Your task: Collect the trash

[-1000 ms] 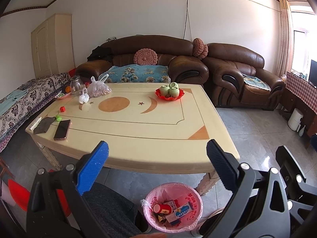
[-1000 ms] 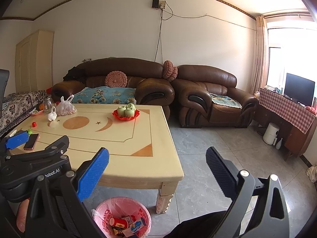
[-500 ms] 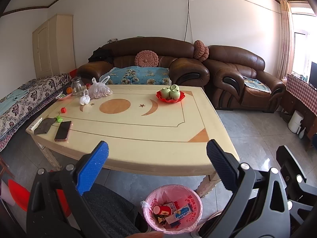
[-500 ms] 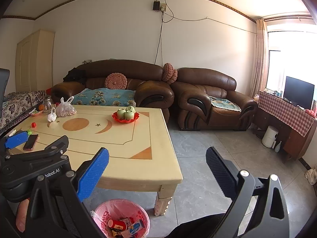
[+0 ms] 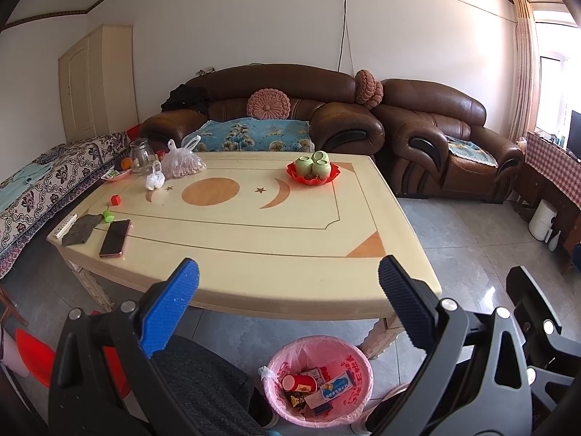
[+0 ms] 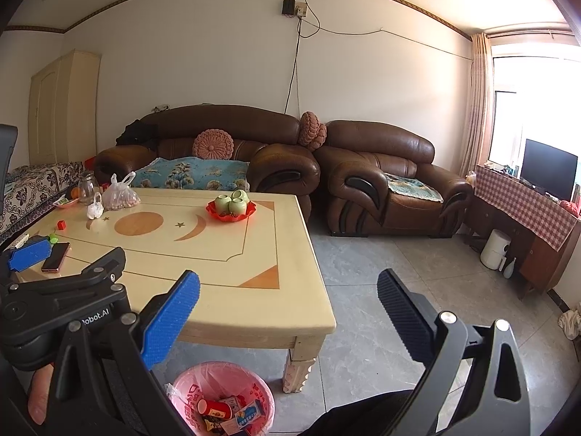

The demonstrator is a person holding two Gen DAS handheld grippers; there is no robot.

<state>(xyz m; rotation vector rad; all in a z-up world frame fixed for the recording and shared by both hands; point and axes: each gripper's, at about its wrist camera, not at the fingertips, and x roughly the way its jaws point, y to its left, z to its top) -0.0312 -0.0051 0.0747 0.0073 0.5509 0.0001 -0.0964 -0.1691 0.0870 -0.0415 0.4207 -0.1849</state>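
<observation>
A pink-lined trash bin (image 5: 357, 363) (image 6: 189, 385) stands on the floor below the table's near edge, holding a red can (image 5: 300, 382), a blue-and-white carton (image 5: 336, 388) and other wrappers. My left gripper (image 5: 288, 307) hangs open and empty above and in front of the bin. My right gripper (image 6: 288, 309) is also open and empty, to the right of the left one, whose body (image 6: 61, 301) shows in the right wrist view. On the table's far left lie a small red block (image 5: 115, 200), a green cap (image 5: 107, 216) and a white knotted bag (image 5: 155, 180).
The cream table (image 5: 254, 239) carries a phone (image 5: 115, 238), a dark cloth (image 5: 80, 229), a bag of nuts (image 5: 181, 161), a glass jar (image 5: 141, 152) and a red tray of green cups (image 5: 313, 170). Brown sofas (image 5: 276, 116) stand behind. Tiled floor (image 6: 381, 283) lies to the right.
Both views have risen and tilted slightly upward, so the table and bin sit a little lower in frame. Both grippers stay open and empty.
</observation>
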